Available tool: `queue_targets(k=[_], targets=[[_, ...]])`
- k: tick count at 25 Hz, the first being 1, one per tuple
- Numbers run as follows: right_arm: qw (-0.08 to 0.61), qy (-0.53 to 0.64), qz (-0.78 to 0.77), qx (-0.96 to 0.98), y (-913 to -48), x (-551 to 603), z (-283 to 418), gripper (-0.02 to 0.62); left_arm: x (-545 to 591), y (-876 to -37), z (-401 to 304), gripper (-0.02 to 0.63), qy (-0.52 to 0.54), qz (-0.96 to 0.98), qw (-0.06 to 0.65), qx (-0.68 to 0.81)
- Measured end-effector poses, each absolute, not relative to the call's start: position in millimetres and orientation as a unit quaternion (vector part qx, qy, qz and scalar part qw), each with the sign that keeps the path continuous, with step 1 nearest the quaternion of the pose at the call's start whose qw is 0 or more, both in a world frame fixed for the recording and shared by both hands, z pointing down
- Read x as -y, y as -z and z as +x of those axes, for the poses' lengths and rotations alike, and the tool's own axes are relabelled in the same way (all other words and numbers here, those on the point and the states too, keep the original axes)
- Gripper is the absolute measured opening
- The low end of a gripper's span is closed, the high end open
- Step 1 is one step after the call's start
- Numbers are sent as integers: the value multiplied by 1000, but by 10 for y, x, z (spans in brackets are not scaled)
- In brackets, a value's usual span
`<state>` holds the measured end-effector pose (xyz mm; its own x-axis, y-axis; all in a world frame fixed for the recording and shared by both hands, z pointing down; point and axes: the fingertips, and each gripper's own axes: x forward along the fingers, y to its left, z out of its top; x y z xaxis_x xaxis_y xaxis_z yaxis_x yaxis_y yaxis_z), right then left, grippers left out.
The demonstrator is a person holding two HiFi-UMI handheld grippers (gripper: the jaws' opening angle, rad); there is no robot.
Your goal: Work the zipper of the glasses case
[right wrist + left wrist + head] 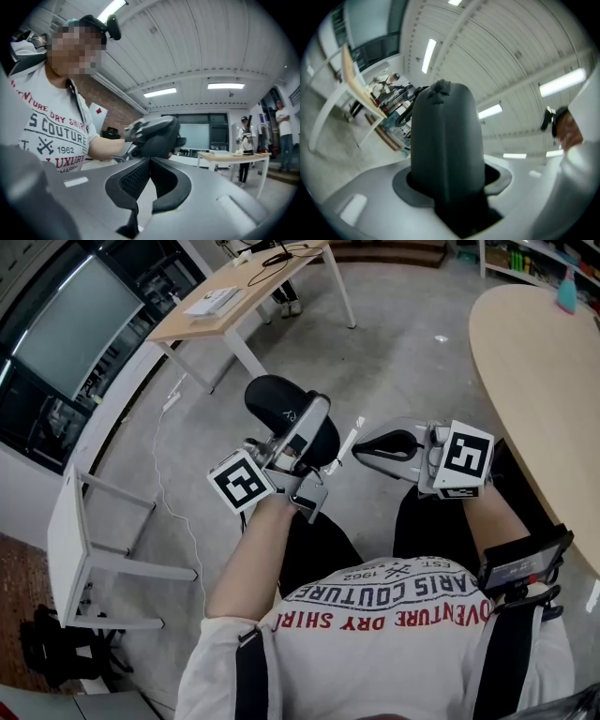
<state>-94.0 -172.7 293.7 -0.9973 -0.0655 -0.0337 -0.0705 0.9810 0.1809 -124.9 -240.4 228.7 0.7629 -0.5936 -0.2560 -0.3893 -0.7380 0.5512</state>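
**Case clamped in left, right closed and lining up from the right**

- The left gripper (298, 442) is clamping the glasses case (281, 413) and holding it in mid-air, off any surface, left of centre. Its own view is showing the case (446, 140) wedged between the jaws and sticking straight out along them.
- The case's long axis is running from near-right, at the clamp, out to far-left. The free end is pointing away from the body.
- The right gripper (361, 451) is sitting just to the right of the case with its tips aiming left at the case's right flank. It is near, but I'm not seeing contact. It is the only free tool, so the zipper work is falling to it.
- In the right gripper view the jaws (150, 164) are closed tip to tip and pinching nothing. The case (157, 138) is showing straight ahead, just past the tips.
- A small lump (439, 87) is showing at the case's far tip in the left gripper view. I'm reading it as the zipper pull, but it is too blurred to confirm.
- My call: if that is the pull, the right gripper is needing to open, shift toward the far end and pinch it, then travel along the long axis while the left is bracing the case.
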Motion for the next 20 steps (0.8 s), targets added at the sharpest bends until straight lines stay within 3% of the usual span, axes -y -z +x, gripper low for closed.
queue_targets(k=[4,6,20], targets=[[15,-30,-96,-995,-3060,2055,-810,-8,2355,-2714,-1368,249,4,922,44,385],[7,-9,-115,-993,-3124,2153,-780,-8,2333,-2960,-1450,249,-63,909,3,413],[-62,11,-143,-988,-3424,2241,-921,-5,2300,-3265,-1685,249,-55,897,50,435]])
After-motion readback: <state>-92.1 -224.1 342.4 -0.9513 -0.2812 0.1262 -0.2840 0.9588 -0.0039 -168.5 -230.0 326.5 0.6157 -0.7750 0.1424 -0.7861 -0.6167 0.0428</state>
